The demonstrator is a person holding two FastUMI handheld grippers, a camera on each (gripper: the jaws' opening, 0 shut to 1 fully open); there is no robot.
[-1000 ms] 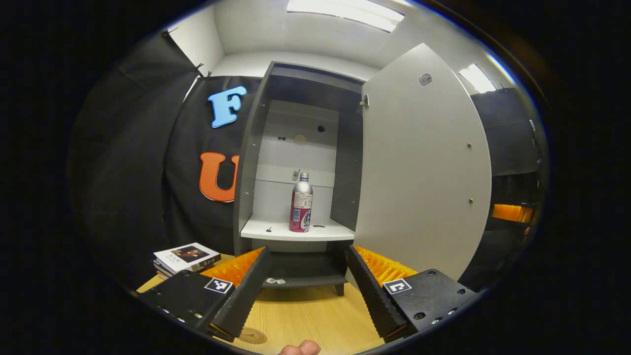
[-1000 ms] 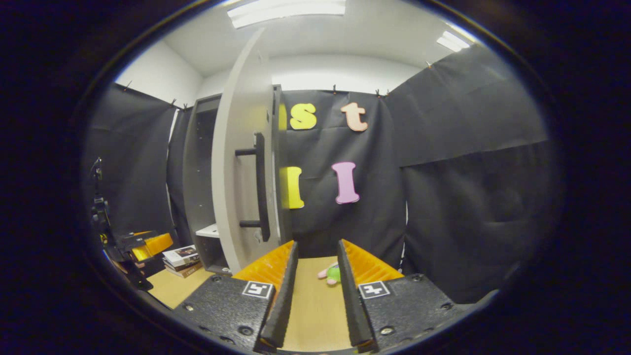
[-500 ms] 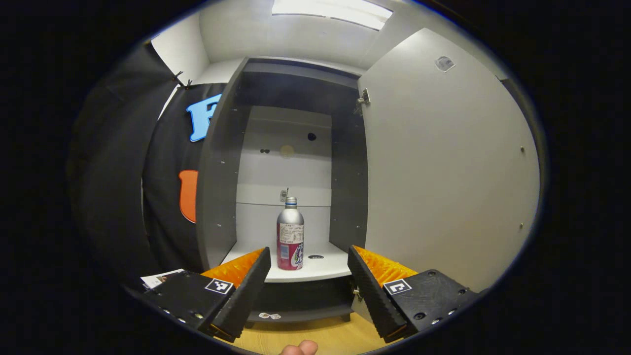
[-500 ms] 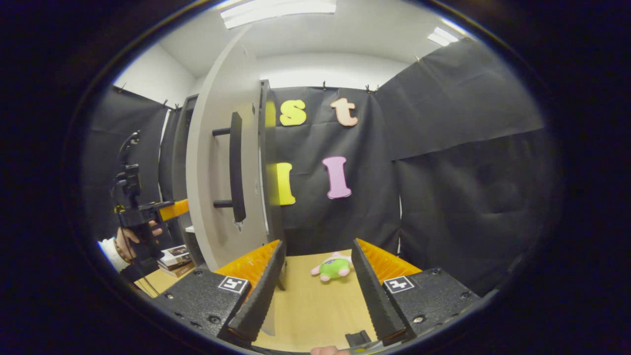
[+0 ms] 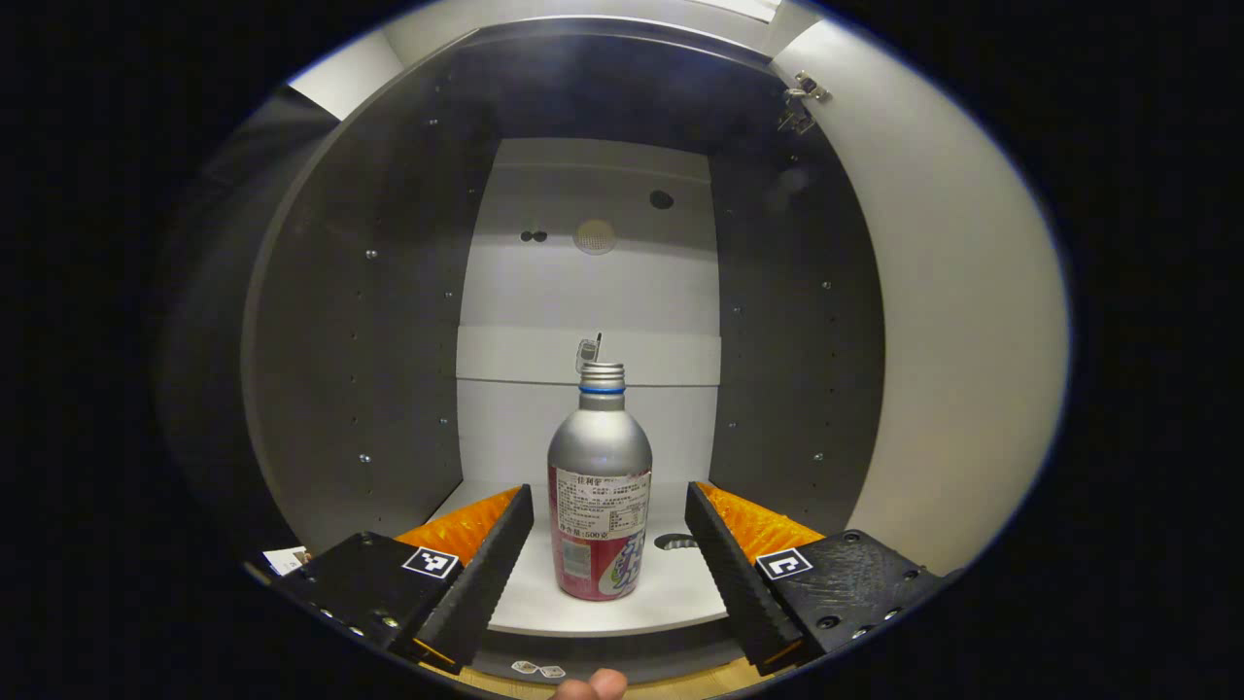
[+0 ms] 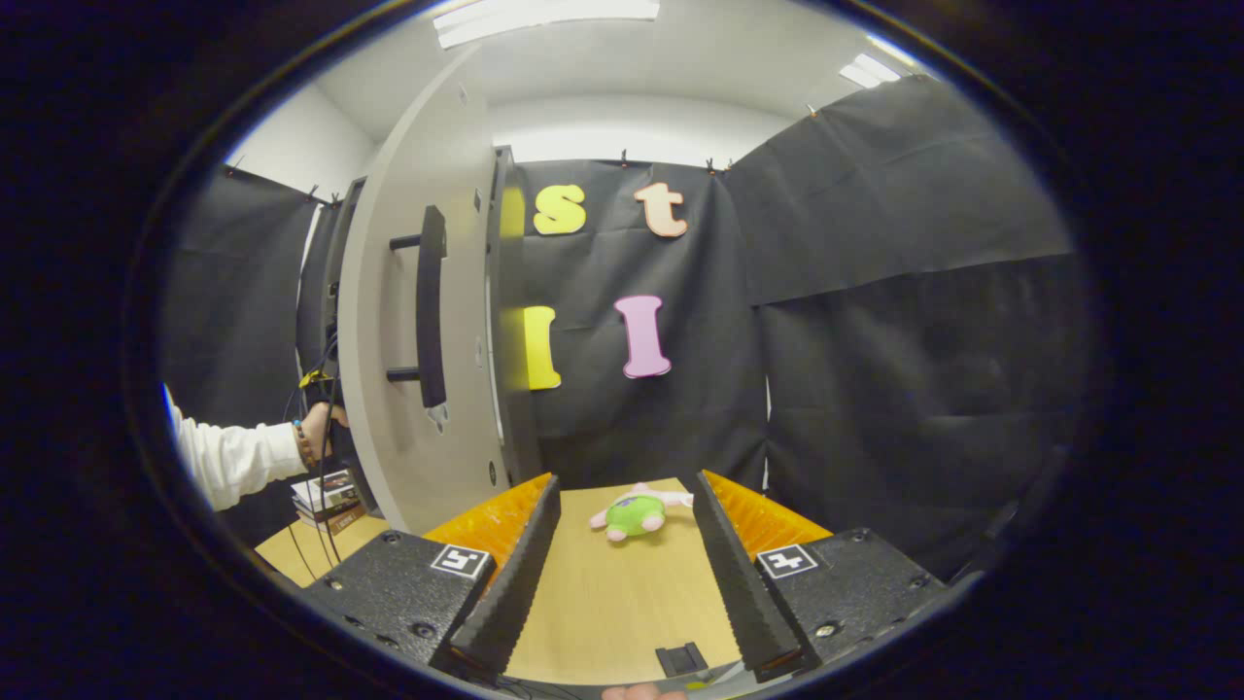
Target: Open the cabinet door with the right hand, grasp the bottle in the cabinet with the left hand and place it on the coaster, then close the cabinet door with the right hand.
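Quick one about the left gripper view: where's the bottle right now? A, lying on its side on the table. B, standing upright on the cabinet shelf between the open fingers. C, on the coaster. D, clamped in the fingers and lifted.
B: the bottle stands upright on the cabinet shelf, with the left hand-held gripper open around it, its fingers clear of it.

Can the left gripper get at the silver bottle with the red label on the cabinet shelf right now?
Probably yes: the left gripper is open, the upright silver bottle with the red label stands centred ahead of its jaws, and the grey cabinet door is swung aside.

Left claw (image 5: 609, 544) advanced into cabinet (image 5: 360, 321), fingers now flanking bottle (image 5: 600, 491); right claw (image 6: 622, 564) spread wider.
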